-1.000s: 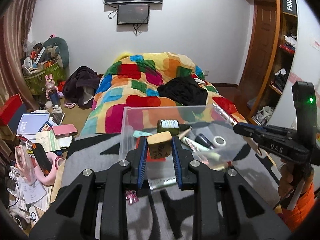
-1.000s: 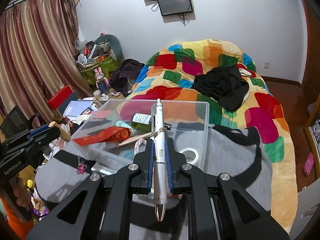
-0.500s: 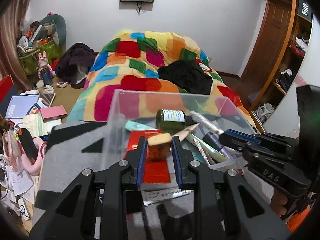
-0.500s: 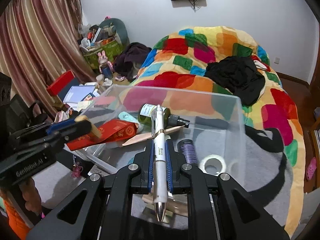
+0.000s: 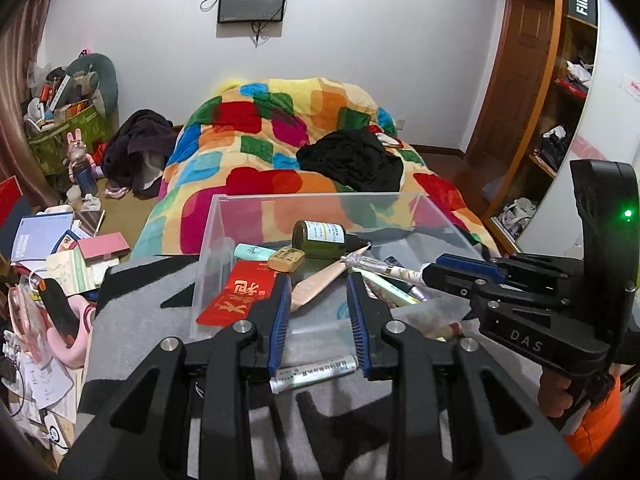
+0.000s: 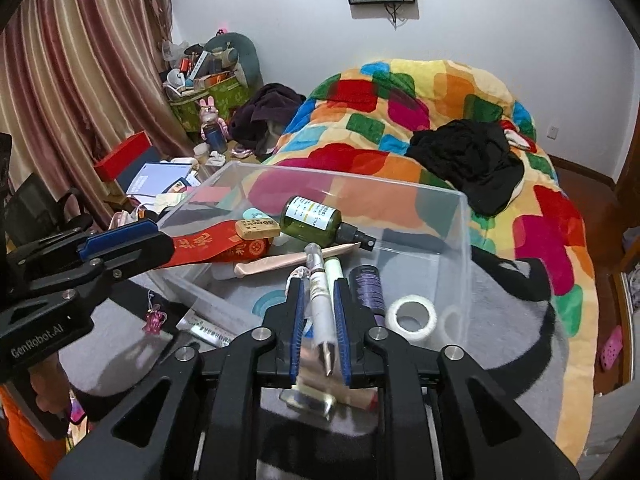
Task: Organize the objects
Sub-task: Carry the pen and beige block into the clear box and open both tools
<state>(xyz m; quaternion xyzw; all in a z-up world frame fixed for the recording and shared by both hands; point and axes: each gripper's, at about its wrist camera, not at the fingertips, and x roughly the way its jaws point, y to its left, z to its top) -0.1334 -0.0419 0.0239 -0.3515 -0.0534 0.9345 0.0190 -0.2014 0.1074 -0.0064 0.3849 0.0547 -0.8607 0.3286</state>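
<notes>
Two jaws just opening, eraser [image 5: 285,258] dropped in box [image 5: 216,240], pen [image 6: 322,304] loose

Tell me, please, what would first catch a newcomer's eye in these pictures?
Probably the clear plastic bin in the middle, on the grey blanket, with a green bottle and red envelope inside. Behind it lies the bright patchwork quilt. The right gripper, jaws just opening, has a white pen between them.
</notes>
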